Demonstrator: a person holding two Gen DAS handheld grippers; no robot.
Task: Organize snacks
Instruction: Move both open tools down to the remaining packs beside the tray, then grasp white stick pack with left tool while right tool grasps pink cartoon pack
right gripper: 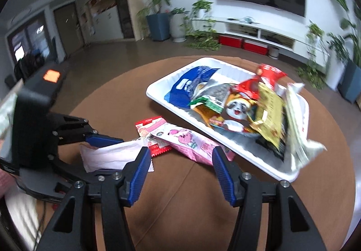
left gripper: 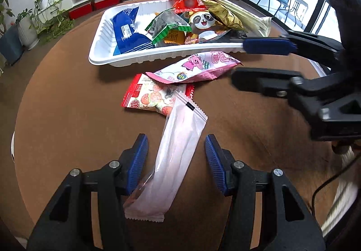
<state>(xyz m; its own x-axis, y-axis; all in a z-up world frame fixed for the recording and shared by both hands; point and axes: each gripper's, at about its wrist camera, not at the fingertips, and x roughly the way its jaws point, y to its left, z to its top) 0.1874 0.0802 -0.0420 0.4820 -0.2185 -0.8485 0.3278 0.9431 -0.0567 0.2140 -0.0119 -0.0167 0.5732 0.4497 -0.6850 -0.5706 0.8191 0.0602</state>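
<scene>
A white tray [left gripper: 99, 56] on the round brown table holds several snack packs, among them a blue pack [left gripper: 127, 27] and a panda pack [left gripper: 203, 20]. In front of it lie a pink pack [left gripper: 198, 68], a red strawberry pack [left gripper: 146, 97] and a long pale pink pack [left gripper: 178, 154]. My left gripper [left gripper: 176, 149] is open, its fingers on either side of the pale pink pack. My right gripper [right gripper: 180, 160] is open and empty, just short of the pink pack [right gripper: 191, 142]. It also shows in the left wrist view [left gripper: 239, 60] beside the tray.
The table edge [left gripper: 24, 97] curves round on the left. The tray [right gripper: 248, 160] also shows in the right wrist view, with the left gripper [right gripper: 99, 145] at its left over the pale pink pack [right gripper: 112, 156]. Plants and a TV cabinet stand beyond.
</scene>
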